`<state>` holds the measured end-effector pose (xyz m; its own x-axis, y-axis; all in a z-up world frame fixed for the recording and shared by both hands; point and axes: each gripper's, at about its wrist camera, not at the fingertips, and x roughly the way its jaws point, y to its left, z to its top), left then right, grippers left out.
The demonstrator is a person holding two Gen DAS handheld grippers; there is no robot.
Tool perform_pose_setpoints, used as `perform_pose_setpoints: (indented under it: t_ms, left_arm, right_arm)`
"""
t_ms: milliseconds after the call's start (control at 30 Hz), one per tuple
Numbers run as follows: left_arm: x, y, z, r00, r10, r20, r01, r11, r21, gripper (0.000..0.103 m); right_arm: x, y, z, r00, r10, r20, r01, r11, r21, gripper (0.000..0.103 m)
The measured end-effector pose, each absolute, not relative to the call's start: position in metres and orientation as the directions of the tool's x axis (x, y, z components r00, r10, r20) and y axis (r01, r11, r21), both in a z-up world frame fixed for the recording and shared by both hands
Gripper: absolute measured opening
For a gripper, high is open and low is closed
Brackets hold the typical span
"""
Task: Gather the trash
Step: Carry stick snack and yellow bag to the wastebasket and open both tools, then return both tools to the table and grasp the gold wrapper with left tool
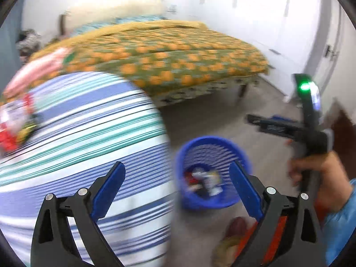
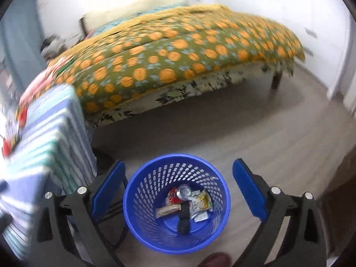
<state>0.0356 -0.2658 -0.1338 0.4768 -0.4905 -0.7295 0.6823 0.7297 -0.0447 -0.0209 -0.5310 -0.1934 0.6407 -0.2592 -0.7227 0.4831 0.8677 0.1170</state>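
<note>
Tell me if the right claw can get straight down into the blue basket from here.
Probably yes: the right claw hangs open above the blue basket, whose mouth is uncovered; only trash lies at the bottom.

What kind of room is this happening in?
Most likely a bedroom: a bed under an orange-spotted quilt fills the background, with white cupboard doors behind it, and a blue wastebasket on the floor.

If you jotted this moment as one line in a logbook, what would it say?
left tongs: open, empty | right tongs: open, empty, above basket | basket: can, wrappers inside | more litter on striped cloth
</note>
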Motion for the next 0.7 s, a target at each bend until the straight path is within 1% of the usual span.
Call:
perform_pose_setpoints:
  t_ms: [67, 100, 167, 300, 467, 533, 600, 700]
  left_arm:
    - [0.041, -0.225, -0.136, 0.533, -0.415, -0.738, 0.623, 0.782, 0.01, 0.093]
    - [0.044, -0.211, -0.138, 0.545, -0.393, -0.741, 0.6, 0.8, 0.017, 0.093]
    - [0.053, -0.173, -0.141, 0.565, -0.342, -0.751, 0.536, 0.844, 0.019, 0.093]
    - [0.072, -0.102, -0.144, 0.591, -0.263, -0.763, 0.426, 0.905, 0.017, 0.093]
    - [0.101, -0.033, -0.135, 0.635, -0.179, -0.752, 0.325, 0.945, 0.049, 0.093]
    - [0.115, -0.019, -0.132, 0.644, -0.159, -0.748, 0.3, 0.952, 0.055, 0.093]
    - [0.134, -0.004, -0.13, 0.654, -0.133, -0.745, 0.271, 0.96, 0.066, 0.093]
    - [0.173, 0.011, -0.131, 0.656, -0.094, -0.749, 0.224, 0.972, 0.074, 0.093]
  right_arm:
    - [-0.015, -0.499, -0.188, 0.651, -0.279, -0.706, 0.433, 0.9, 0.043, 0.094]
    - [-0.012, -0.486, -0.186, 0.657, -0.278, -0.701, 0.414, 0.91, 0.028, 0.094]
    - [-0.003, -0.445, -0.179, 0.689, -0.223, -0.69, 0.337, 0.941, 0.033, 0.094]
    - [0.025, -0.351, -0.163, 0.726, -0.054, -0.685, 0.137, 0.988, 0.067, 0.094]
    - [0.074, -0.26, -0.155, 0.693, 0.082, -0.716, -0.046, 0.996, 0.07, 0.094]
    - [0.095, -0.232, -0.16, 0.672, 0.1, -0.734, -0.092, 0.994, 0.051, 0.094]
    - [0.116, -0.209, -0.169, 0.651, 0.082, -0.754, -0.11, 0.994, 0.013, 0.094]
    - [0.128, -0.192, -0.18, 0.631, 0.074, -0.772, -0.125, 0.992, -0.008, 0.094]
